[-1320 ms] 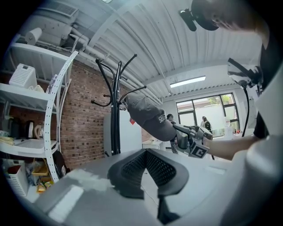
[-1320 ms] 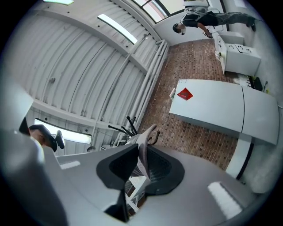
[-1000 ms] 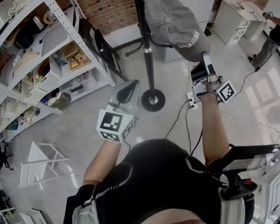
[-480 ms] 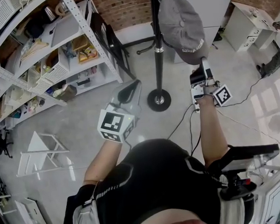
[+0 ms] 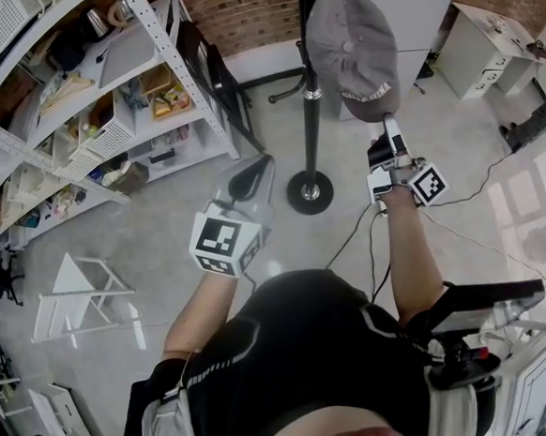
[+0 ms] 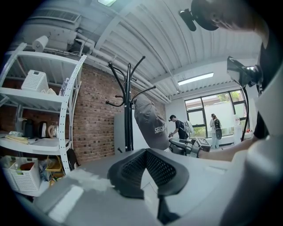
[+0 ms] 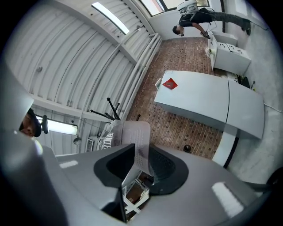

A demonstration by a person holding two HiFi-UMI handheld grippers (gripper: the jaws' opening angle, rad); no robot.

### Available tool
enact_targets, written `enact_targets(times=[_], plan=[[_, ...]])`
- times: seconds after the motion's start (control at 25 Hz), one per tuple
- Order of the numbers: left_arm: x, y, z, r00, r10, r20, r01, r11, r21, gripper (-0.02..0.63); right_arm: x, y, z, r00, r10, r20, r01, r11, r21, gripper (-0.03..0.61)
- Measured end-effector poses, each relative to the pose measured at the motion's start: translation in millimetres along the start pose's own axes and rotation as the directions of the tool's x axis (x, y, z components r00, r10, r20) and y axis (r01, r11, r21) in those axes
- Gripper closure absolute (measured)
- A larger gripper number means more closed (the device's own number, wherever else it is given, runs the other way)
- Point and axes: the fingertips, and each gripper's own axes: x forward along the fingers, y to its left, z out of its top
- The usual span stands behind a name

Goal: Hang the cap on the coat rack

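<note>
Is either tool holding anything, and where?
Nothing. The right hand-held gripper has just been opening, the cap brim loose between its jaws; the left hand-held gripper is empty.

The left tool (image 5: 261, 164) is pointing level, its jaws resting together on nothing. The right arm (image 5: 412, 248) is stretching forward, the right tool (image 5: 391, 123) tilting upward, jaws just opening, the cap (image 5: 349, 46) brim lying loose between them.

From the head we look steeply down on the coat rack (image 5: 310, 96), top centre. The left gripper view faces it level; the right gripper view looks up, close under the cap (image 7: 135, 137) all three share.
</note>
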Motion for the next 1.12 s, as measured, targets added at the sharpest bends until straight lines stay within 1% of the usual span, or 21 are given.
enact_targets(times=[0.16, 0.24, 0.36, 0.52, 0.64, 0.76, 0.84, 0.96, 1.12], plan=[[-0.3, -1.3, -0.6, 1.000, -0.002, 0.002, 0.002, 1.000, -0.002, 0.609, -5.5, -6.9, -5.9, 0.999, -0.034, -0.025, 0.034, 0.999, -0.021, 0.464], [-0.8, -3.7, -0.5, 1.000, -0.005, 0.001, 0.005, 1.000, -0.001, 0.609, -10.3, -9.8, -6.0, 0.998, -0.051, -0.028, 0.051, 0.998, -0.025, 0.441], [-1.4, -4.7, -0.3, 1.000, -0.010, 0.001, 0.010, 1.000, 0.000, 0.610, -11.0, -3.9, -10.6, 0.998, -0.042, -0.047, 0.040, 0.999, -0.032, 0.439], [-1.9, -3.6, -2.2, 1.000, -0.012, -0.001, 0.012, 1.000, -0.005, 0.609, -5.3, 12.7, -40.8, 0.987, -0.019, -0.160, 0.008, 0.998, -0.067, 0.439], [-1.7, -5.0, -2.3, 1.000, -0.015, -0.001, 0.015, 1.000, -0.007, 0.609, -1.9, 26.8, -65.4, 0.966, -0.018, -0.257, -0.013, 0.993, -0.115, 0.445], [-2.4, -6.0, -3.1, 1.000, -0.018, 0.002, 0.018, 1.000, -0.009, 0.609, -0.7, 38.0, -80.5, 0.945, -0.043, -0.324, -0.015, 0.985, -0.174, 0.453], [-2.8, -6.3, -4.0, 1.000, -0.019, 0.002, 0.019, 1.000, -0.013, 0.609, -1.3, 42.6, -87.2, 0.929, -0.084, -0.360, -0.002, 0.973, -0.233, 0.466], [-2.3, -6.6, -5.4, 1.000, -0.025, 0.002, 0.025, 1.000, -0.018, 0.609, -2.1, 50.8, -96.3, 0.899, -0.144, -0.414, -0.010, 0.937, -0.348, 0.471], [-2.6, -9.4, -6.8, 0.999, -0.031, 0.009, 0.032, 0.999, -0.025, 0.609, -5.7, 66.9, -104.3, 0.876, -0.174, -0.449, -0.048, 0.896, -0.441, 0.480]])
